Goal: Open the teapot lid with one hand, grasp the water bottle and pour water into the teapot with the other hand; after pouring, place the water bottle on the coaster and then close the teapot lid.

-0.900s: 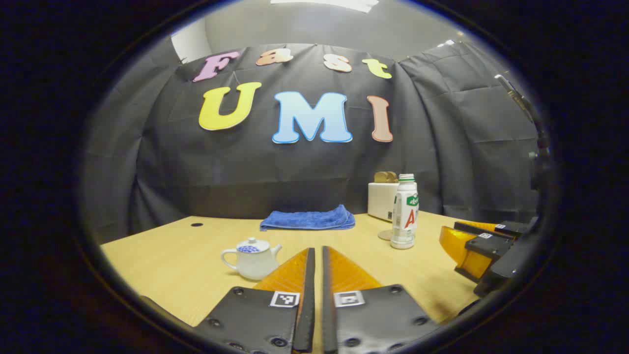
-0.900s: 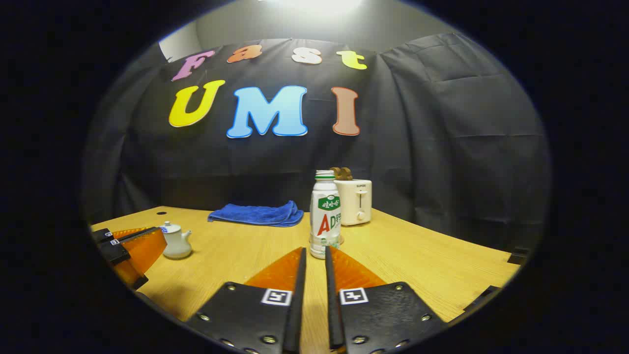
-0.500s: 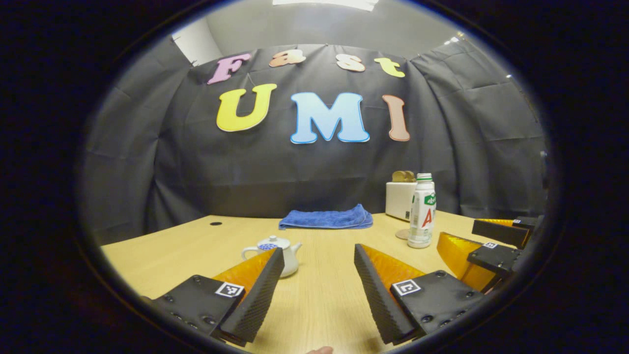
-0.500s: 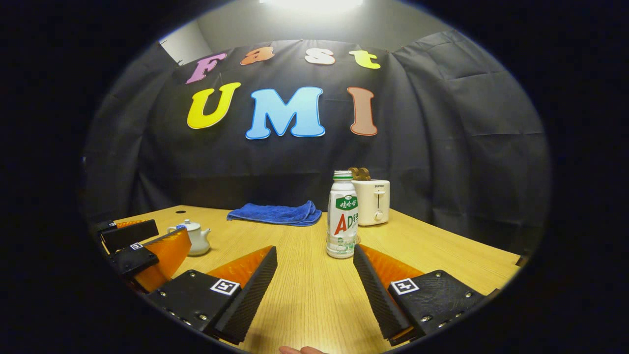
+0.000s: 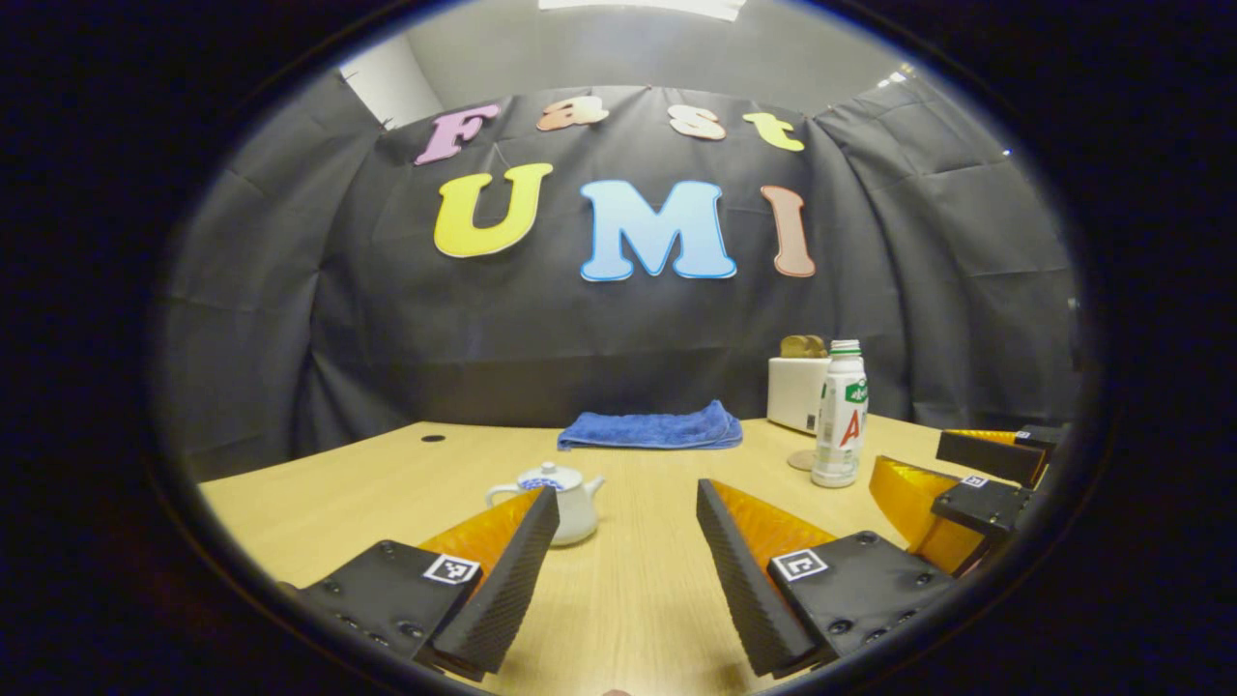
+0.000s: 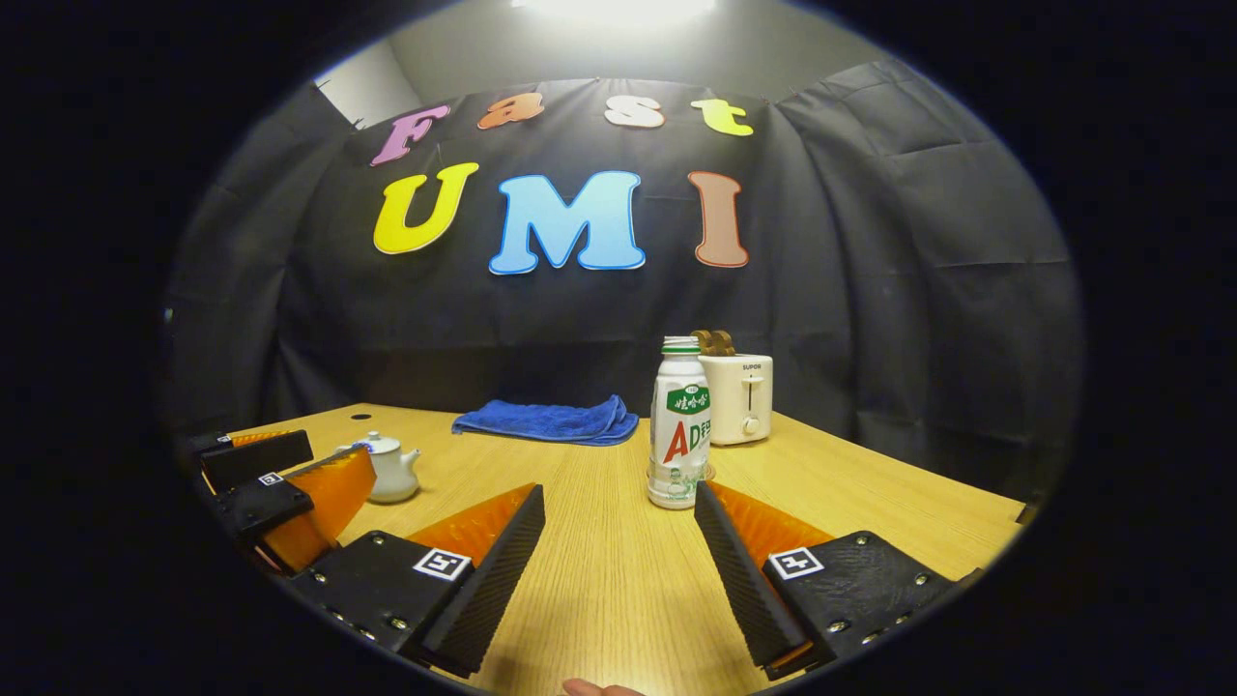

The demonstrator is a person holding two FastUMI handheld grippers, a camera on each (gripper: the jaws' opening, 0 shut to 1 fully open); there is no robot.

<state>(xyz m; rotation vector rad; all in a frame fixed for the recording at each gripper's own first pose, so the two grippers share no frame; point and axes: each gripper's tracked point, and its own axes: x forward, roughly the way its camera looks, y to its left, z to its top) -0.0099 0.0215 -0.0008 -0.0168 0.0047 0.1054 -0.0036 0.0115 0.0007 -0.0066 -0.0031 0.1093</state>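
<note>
A small white teapot (image 5: 565,505) with a blue-patterned lid on it stands on the wooden table (image 5: 338,493), just beyond my left gripper (image 5: 626,503), partly behind its left finger. That gripper is open with nothing between its fingers. The white water bottle (image 6: 678,422) with a green cap stands upright ahead of my right gripper (image 6: 619,498), which is open and short of it. In the left gripper view the bottle (image 5: 839,414) is at the right, a round coaster (image 5: 801,460) beside its foot. The teapot (image 6: 391,466) also sits left in the right gripper view.
A folded blue towel (image 5: 652,429) lies at the table's back. A white toaster (image 6: 736,397) with bread in it stands behind the bottle. The other gripper (image 5: 966,483) appears at the right edge of the left gripper view, and another (image 6: 275,488) at the left of the right gripper view.
Both grippers went from shut to wide open. Both views have since shifted slightly, so the teapot and bottle sit a little farther right.
</note>
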